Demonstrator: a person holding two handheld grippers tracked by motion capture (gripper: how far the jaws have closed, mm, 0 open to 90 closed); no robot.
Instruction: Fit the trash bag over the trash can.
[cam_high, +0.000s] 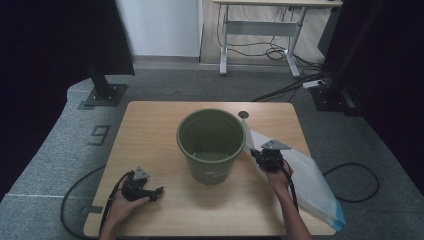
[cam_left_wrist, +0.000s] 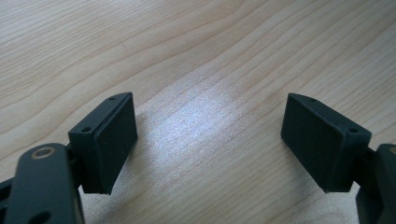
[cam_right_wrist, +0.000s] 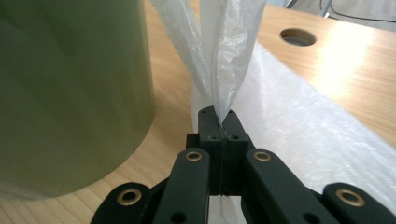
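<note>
A green bucket (cam_high: 211, 145) stands upright in the middle of the wooden table (cam_high: 150, 125), its wall close by in the right gripper view (cam_right_wrist: 70, 93). A white plastic bag (cam_high: 305, 175) with a blue edge lies right of it. My right gripper (cam_high: 259, 154) is shut on the bag's edge beside the bucket; in the right gripper view the jaws (cam_right_wrist: 219, 122) pinch a raised fold of the plastic bag (cam_right_wrist: 224, 56). My left gripper (cam_high: 159, 192) rests low near the table's front left, open, its pads (cam_left_wrist: 116, 140) wide apart over bare wood.
A round cable hole (cam_high: 243, 115) sits in the table top behind the bucket. Black stands (cam_high: 102, 85) rise at the back left and right. A second desk (cam_high: 260, 30) with loose cables stands behind. Grey carpet surrounds the table.
</note>
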